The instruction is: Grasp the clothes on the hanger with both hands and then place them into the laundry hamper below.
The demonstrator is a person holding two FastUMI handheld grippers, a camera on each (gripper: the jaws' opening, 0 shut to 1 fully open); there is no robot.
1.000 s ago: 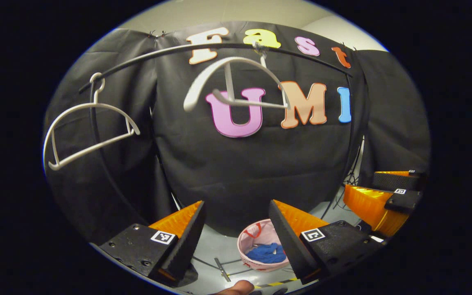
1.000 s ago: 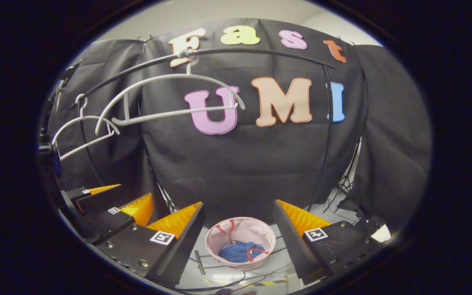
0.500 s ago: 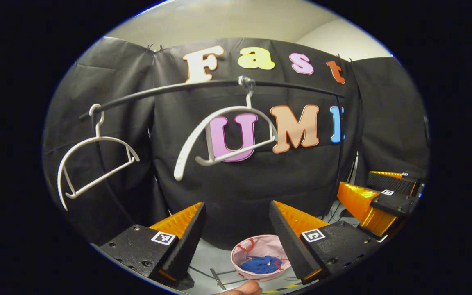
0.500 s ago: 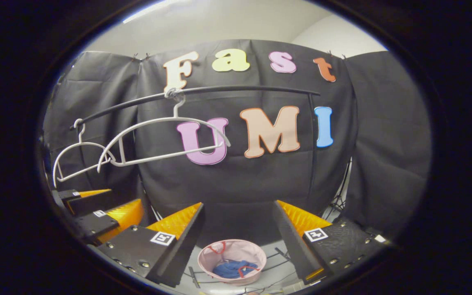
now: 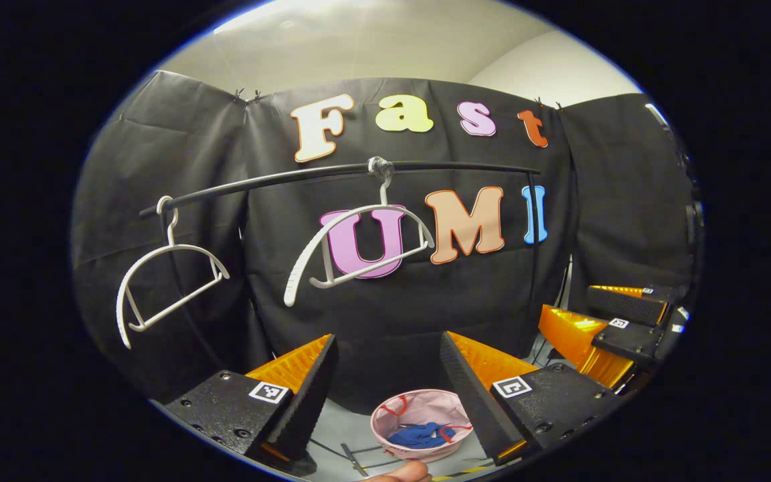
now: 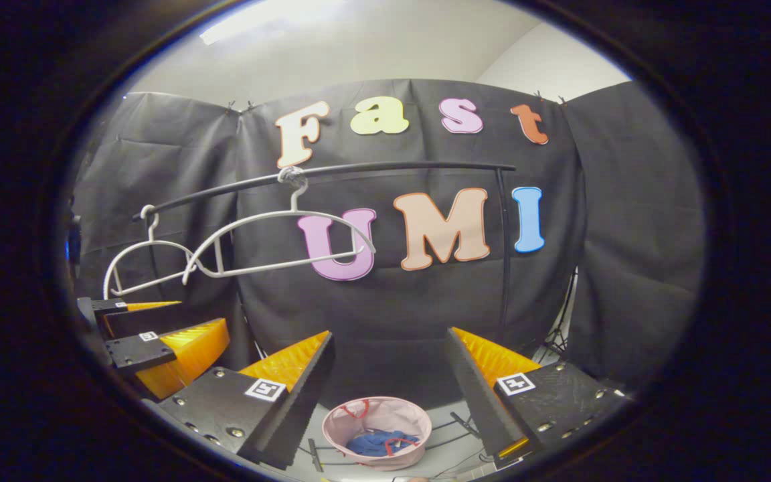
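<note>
A blue garment (image 5: 416, 435) lies inside the round pink hamper (image 5: 419, 403) on the floor, below and between my left gripper's (image 5: 389, 375) open fingers. Nothing is held. In the right gripper view the same blue garment (image 6: 372, 443) sits in the hamper (image 6: 385, 416), under my open right gripper (image 6: 389, 375). Two bare white hangers (image 5: 359, 211) (image 5: 181, 247) hang on the black rail (image 5: 278, 179). The right gripper (image 5: 579, 309) appears at the right edge of the left gripper view, open. The left gripper (image 6: 201, 314) appears at the left of the right gripper view, open.
The rail's upright post (image 6: 504, 254) stands right of centre against the black cloth wall. Cables and a stand foot (image 6: 315, 454) lie on the floor beside the hamper. A fingertip (image 5: 399, 472) shows at the bottom edge of the left gripper view.
Both grippers have drawn back from the rail, so rail and hangers sit lower and smaller. The middle hanger has swung and settled. The hamper has slid toward the bottom edge.
</note>
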